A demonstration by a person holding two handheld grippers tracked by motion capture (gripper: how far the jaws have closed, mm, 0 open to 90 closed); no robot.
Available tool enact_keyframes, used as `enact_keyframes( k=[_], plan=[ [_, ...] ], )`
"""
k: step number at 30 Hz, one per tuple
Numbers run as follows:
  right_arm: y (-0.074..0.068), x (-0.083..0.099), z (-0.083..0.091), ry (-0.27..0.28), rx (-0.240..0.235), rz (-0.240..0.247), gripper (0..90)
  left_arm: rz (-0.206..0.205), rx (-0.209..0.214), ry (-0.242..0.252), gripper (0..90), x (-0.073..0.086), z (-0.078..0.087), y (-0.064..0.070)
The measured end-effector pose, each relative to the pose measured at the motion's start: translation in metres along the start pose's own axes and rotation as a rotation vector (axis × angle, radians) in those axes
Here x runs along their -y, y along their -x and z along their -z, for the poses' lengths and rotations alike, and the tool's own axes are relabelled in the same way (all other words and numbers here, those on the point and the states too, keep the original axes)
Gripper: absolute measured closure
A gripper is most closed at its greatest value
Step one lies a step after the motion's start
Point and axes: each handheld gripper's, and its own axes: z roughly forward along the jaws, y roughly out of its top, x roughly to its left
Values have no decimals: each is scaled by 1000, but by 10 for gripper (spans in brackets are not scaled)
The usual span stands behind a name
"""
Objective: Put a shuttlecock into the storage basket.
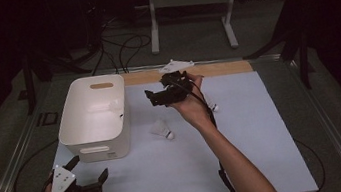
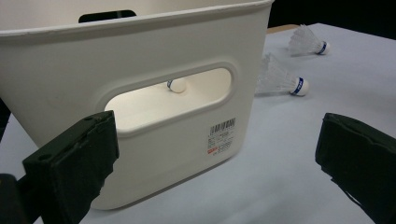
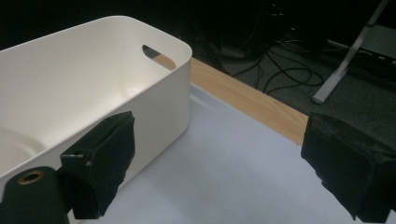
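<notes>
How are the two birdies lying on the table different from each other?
The nearer shuttlecock lies in the open, close to the white bin; the farther shuttlecock is partly hidden behind the person's right forearm. From the left gripper's camera, the nearer one looks bigger and the farther one smaller. Both lie on their sides, white-feathered, with blue-banded corks.

Dim room, dark surroundings. Grey floor [image 1: 201, 41] beyond table, black cables [image 1: 124, 47] trailing across it. White metal stand [image 1: 190, 2] at back. Wooden strip [image 1: 220, 69] along table's far edge.
</notes>
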Motion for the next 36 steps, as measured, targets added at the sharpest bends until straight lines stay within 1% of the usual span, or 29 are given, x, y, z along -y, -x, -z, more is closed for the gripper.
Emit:
enact_keyframes(
  k=[20, 28, 31, 36],
  plan=[
    [15, 7, 6, -7, 33, -20, 97, 0, 0, 2, 0, 0, 0, 0],
    [21, 10, 8, -14, 47, -17, 97, 1, -1, 4, 0, 0, 0, 0],
    [23, 11, 8, -17, 52, -28, 97, 2, -1, 5, 0, 0, 0, 0],
    [28, 13, 9, -22, 63, -25, 97, 2, 0, 5, 0, 0, 0, 0]
  ],
)
